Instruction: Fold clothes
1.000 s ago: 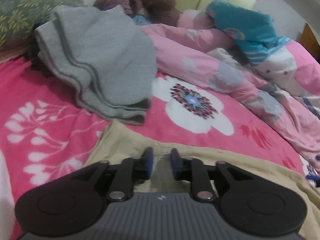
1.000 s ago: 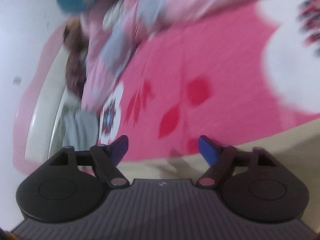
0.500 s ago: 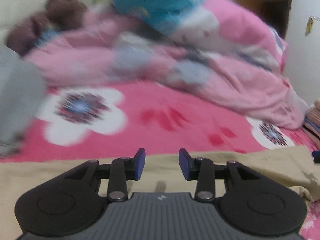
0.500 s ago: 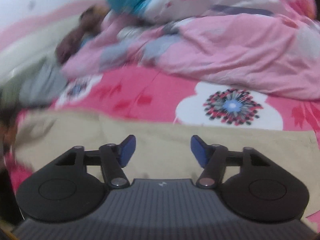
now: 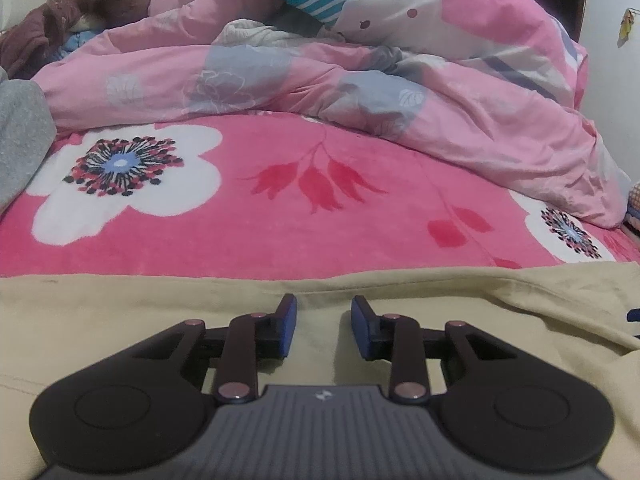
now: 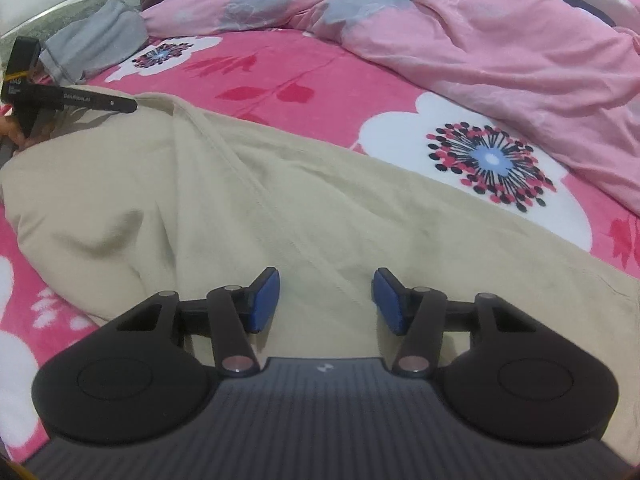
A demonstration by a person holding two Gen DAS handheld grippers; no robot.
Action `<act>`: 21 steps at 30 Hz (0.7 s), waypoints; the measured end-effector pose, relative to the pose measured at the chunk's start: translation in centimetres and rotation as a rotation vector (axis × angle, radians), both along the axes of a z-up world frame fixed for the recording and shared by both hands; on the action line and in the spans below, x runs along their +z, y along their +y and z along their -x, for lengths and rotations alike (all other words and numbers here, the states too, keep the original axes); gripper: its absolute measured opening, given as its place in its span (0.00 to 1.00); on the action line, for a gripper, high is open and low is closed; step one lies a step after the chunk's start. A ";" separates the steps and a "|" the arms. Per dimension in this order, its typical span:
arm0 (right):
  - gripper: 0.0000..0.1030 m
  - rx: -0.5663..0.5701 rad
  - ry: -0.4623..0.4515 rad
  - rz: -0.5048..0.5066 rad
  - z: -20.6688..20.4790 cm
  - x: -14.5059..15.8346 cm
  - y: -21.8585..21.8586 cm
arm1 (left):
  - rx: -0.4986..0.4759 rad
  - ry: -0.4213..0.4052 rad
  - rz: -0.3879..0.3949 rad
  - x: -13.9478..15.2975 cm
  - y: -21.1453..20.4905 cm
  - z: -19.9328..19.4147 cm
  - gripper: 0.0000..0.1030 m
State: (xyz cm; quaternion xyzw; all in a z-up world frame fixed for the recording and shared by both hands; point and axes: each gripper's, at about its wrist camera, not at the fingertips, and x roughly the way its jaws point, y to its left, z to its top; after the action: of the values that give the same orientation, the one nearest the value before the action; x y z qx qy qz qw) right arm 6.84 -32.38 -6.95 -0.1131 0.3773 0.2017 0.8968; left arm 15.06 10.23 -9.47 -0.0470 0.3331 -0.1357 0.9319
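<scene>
Big flat beige cotton garment [image 6: 248, 200] spread across the pink floral fleece bed blanket [image 5: 280, 216], long axis running side to side along the near part of the bed. Looks like trousers or a long top, can't say which.

Left hand-held gripper [image 5: 322, 326] sitting low over the garment just short of its far hem, blue pads apart and closing, only flat cloth under the gap, nothing pinched yet. Right hand-held gripper [image 6: 326, 300] over the middle of the beige cloth, jaws wider than the left and closing too, also gripping nothing. In the right wrist view the other tool pokes in at the far left, tip near a raised ridge of the cloth.

So: both hands already over the thing, cloth directly below and ahead of each. Probably going for two grab points along the long side to flip one half over the other.

Room-wise: open pink blanket beyond the far hem, decent landing space. Rumpled pale pink floral duvet [image 5: 400, 92] heaped further back and to the right, folded grey knit garment [image 6: 96, 44] off at the far left. Both well apart from the beige one.
</scene>
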 end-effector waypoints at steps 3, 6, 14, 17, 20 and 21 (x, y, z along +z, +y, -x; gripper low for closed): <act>0.04 -0.004 -0.034 0.062 0.8 0.3 1.3 | 0.002 -0.004 0.013 0.0 0.1 0.0 0.31; 0.02 0.000 -0.106 0.135 1.7 1.4 2.7 | 0.003 -0.010 0.017 -0.1 0.1 0.1 0.31; 0.01 -0.096 -0.232 0.222 -0.4 5.6 3.2 | 0.005 -0.017 0.042 -0.2 0.4 0.1 0.31; 0.02 -0.115 -0.214 0.272 -2.8 5.4 3.8 | 0.006 -0.016 0.057 -0.3 0.7 0.1 0.31; 0.01 -0.130 -0.177 0.300 -5.1 4.5 3.9 | 0.007 -0.015 0.068 -0.3 0.8 0.2 0.31; 0.01 -0.132 -0.166 0.306 -5.7 4.1 3.9 | 0.007 -0.014 0.070 -0.3 0.8 0.2 0.31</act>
State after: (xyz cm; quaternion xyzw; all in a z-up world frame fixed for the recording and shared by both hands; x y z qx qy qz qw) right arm 12.51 -28.51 -2.89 -0.2397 0.3348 0.0725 0.9084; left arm 14.85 11.05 -9.73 -0.0796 0.3213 -0.1441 0.9326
